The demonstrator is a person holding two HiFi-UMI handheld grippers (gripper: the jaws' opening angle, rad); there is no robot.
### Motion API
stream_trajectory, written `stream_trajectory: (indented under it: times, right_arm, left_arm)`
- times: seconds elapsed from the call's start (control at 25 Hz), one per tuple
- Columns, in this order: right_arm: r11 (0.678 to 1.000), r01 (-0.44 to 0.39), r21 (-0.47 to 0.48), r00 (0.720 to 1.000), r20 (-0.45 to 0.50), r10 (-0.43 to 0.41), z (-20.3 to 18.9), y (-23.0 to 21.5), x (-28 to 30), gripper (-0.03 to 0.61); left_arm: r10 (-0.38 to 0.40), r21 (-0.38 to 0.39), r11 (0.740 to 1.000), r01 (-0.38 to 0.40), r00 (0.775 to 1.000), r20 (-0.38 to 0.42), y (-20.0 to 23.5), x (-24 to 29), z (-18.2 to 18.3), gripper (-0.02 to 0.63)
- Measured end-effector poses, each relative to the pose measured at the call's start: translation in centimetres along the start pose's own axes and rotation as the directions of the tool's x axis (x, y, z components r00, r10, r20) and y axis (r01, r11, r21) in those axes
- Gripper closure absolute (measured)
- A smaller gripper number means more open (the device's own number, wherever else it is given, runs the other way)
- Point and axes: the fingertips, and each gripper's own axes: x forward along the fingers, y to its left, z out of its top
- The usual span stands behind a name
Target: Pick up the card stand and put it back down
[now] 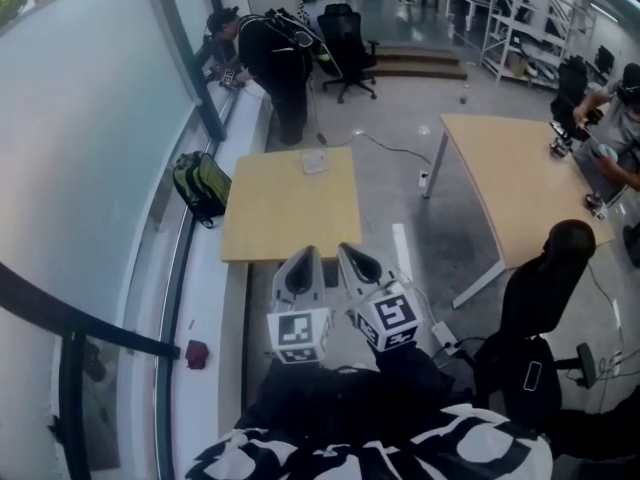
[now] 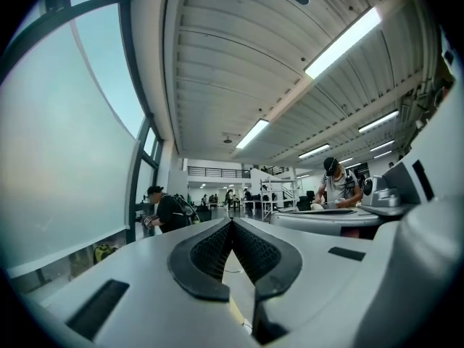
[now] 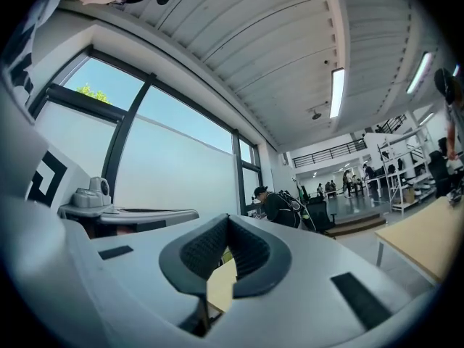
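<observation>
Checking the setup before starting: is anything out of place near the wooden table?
Nothing looks spilled or damaged. A green-and-black backpack lies by the window, left of the light wooden table.

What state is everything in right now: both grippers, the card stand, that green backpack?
Left gripper: jaws shut, nothing between them.
Right gripper: jaws shut, nothing between them.
Card stand: resting near the far edge of the wooden table, untouched.
Green backpack: lying beside the window.
</observation>
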Motion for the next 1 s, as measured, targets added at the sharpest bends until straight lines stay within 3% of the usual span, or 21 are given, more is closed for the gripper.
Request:
stream_trajectory:
  times: [0.2,0.4,0.64,1.0]
  right_arm:
    - [0.999,-0.033,0.024,0.999,-0.003,0.033,-0.6,-1.7,1.6,0.560]
    - [0.999,-0.009,0.031,1.000,-0.018,0.010,-1.2,-4.9,3.4,0.560]
    - [0.997,0.079,-0.013,0.996,-0.040,-0.080,-2.3,-9.4,8.4,0.560]
    - [0.992,0.118,-0.034,0.992,-0.031,-0.119,-1.6,-11.7,21.7,0.560]
  left_arm:
    - [0.010,0.018,1.000,-0.010,1.000,-0.019,0.1,2.9,0.0,0.611]
    - [-0.022,0.021,1.000,0.023,0.999,-0.045,-0.5,6.5,-1.3,0.611]
    - [-0.104,-0.011,0.995,0.104,0.994,-0.027,1.2,13.8,-2.3,0.611]
    - [-0.129,-0.019,0.991,0.130,0.990,0.048,10.8,23.8,0.0,0.611]
